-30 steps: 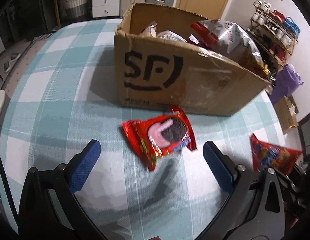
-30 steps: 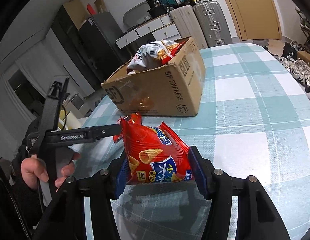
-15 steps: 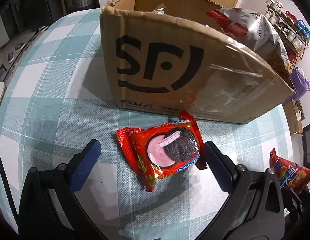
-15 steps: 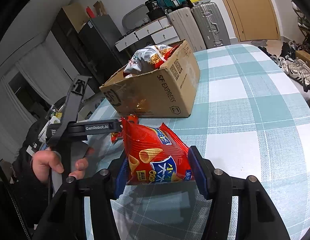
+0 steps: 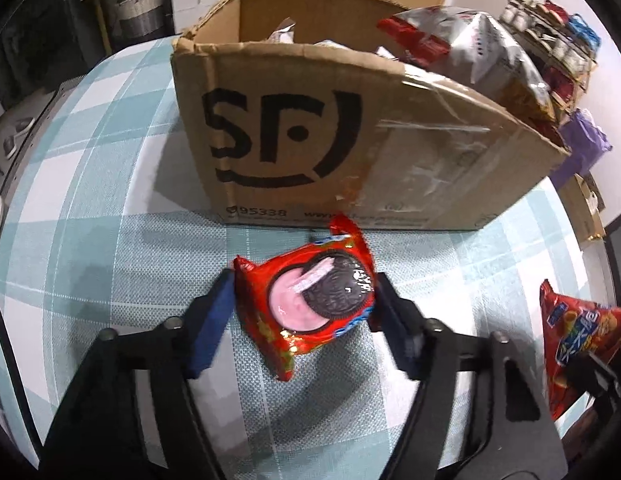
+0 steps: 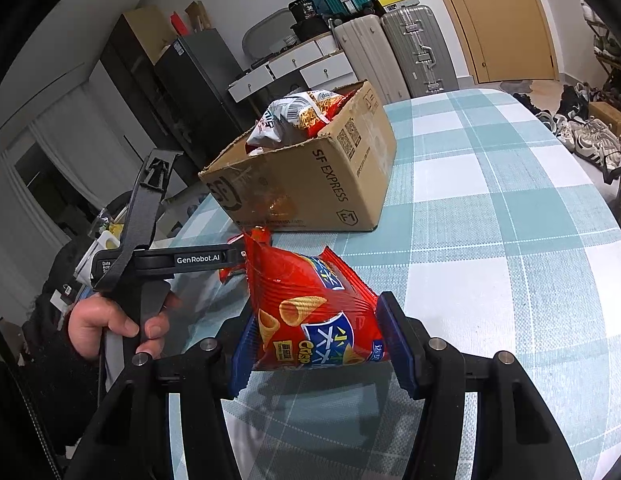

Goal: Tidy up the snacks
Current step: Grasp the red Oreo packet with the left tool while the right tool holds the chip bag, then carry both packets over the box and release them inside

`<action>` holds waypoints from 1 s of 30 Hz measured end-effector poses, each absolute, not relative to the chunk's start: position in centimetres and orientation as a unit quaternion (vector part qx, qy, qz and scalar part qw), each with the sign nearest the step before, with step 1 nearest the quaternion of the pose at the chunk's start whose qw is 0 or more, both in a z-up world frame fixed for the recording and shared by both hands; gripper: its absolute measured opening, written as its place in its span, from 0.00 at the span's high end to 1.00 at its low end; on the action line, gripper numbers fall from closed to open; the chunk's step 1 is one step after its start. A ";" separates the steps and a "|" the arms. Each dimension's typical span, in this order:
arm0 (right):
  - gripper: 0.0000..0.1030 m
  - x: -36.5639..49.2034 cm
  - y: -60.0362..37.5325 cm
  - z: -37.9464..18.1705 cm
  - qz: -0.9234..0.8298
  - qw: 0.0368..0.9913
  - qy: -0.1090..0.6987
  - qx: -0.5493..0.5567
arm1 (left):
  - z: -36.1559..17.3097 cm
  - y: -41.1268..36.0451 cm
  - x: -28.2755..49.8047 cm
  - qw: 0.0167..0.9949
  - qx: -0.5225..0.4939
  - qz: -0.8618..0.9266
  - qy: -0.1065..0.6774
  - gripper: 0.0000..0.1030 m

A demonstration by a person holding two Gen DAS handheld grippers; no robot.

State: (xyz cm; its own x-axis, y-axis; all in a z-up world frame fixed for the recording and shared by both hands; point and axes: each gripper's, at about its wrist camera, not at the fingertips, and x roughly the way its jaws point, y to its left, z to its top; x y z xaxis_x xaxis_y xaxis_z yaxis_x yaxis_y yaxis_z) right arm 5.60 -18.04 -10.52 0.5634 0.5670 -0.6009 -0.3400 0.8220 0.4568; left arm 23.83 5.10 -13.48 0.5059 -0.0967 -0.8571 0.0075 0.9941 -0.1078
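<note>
A red cookie pack [image 5: 310,300] with a dark sandwich cookie printed on it lies on the checked cloth just in front of the cardboard box [image 5: 310,140]. My left gripper [image 5: 303,282] straddles the pack. Its jaws are closing, and both blue pads touch the pack's sides. My right gripper [image 6: 316,316] is shut on a red chip bag [image 6: 310,312], held just above the table. That bag also shows at the left wrist view's right edge [image 5: 578,344]. The open box [image 6: 318,196] holds a silver snack bag [image 6: 298,114] and other packets.
A person's hand [image 6: 110,324] grips the left tool's handle at the table's left side. The checked tablecloth [image 6: 490,240] stretches right of the box. Suitcases [image 6: 390,48], drawers and a loaded shelf rack [image 5: 550,40] stand beyond the table. Shoes [image 6: 590,136] lie on the floor.
The left gripper came forward and down over the cookie pack, and its wide jaws closed in onto the pack's sides. The right gripper stayed still with the chip bag.
</note>
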 end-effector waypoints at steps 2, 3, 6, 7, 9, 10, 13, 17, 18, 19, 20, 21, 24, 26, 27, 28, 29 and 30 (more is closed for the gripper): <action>0.44 5.5 -17.9 -10.4 0.261 0.872 0.388 0.145 | -13.4 5.5 23.4 0.870 -0.042 -0.040 0.490 0.53; 0.44 5.4 -17.9 -10.2 0.262 0.872 0.387 0.145 | -13.3 5.9 23.1 0.869 -0.049 -0.045 0.490 0.54; 0.44 5.1 -17.3 -9.5 0.265 0.874 0.382 0.142 | -13.1 7.0 22.3 0.867 -0.062 -0.051 0.492 0.56; 0.44 5.0 -17.1 -9.3 0.266 0.875 0.380 0.139 | -13.1 7.1 22.1 0.867 -0.062 -0.050 0.492 0.56; 0.44 4.5 -16.7 -8.8 0.268 0.877 0.376 0.134 | -13.0 7.7 21.4 0.867 -0.066 -0.050 0.492 0.56; 0.44 4.3 -16.5 -8.5 0.269 0.877 0.375 0.133 | -13.0 7.9 21.0 0.866 -0.068 -0.052 0.492 0.56; 0.44 3.7 -16.1 -7.8 0.273 0.875 0.374 0.139 | -12.6 8.4 19.8 0.869 -0.065 -0.052 0.488 0.56; 0.44 3.0 -15.2 -6.7 0.274 0.878 0.373 0.126 | -11.1 9.5 18.2 0.876 -0.072 -0.055 0.473 0.56; 0.44 2.9 -15.0 -6.5 0.274 0.878 0.372 0.122 | -10.7 9.8 18.0 0.878 -0.074 -0.057 0.470 0.56; 0.44 2.9 -14.7 -6.2 0.275 0.878 0.372 0.119 | -10.2 9.9 17.9 0.880 -0.075 -0.057 0.466 0.56; 0.44 2.8 -14.5 -5.9 0.278 0.878 0.371 0.119 | -9.6 10.1 17.3 0.882 -0.076 -0.055 0.461 0.56; 0.44 2.8 -14.3 -5.8 0.280 0.878 0.371 0.119 | -9.2 10.2 17.0 0.884 -0.077 -0.056 0.458 0.56; 0.44 2.8 -13.6 -5.1 0.286 0.876 0.369 0.117 | -7.6 10.1 15.8 0.889 -0.075 -0.064 0.446 0.56; 0.44 3.0 -13.0 -4.4 0.291 0.876 0.366 0.115 | -6.6 10.3 15.4 0.893 -0.072 -0.068 0.439 0.56; 0.44 3.1 -12.8 -4.1 0.293 0.877 0.364 0.114 | -6.0 10.5 15.2 0.895 -0.074 -0.072 0.435 0.56; 0.44 3.3 -12.6 -3.7 0.295 0.877 0.362 0.113 | -5.4 10.5 15.1 0.896 -0.074 -0.074 0.431 0.56; 0.44 3.4 -12.4 -3.2 0.297 0.878 0.358 0.112 | -5.0 10.7 15.0 0.898 -0.074 -0.075 0.427 0.56; 0.44 3.6 -12.2 -2.7 0.302 0.877 0.354 0.115 | -4.4 10.9 15.0 0.900 -0.076 -0.077 0.423 0.56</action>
State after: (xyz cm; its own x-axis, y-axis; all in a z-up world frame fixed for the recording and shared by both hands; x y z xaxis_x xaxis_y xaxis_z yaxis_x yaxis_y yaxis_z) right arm 3.65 -12.24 -2.69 0.5661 0.6119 -0.5524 -0.4489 0.7909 0.4160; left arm 15.01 10.91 -4.40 0.6309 -0.2018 -0.7492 0.0739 0.9768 -0.2008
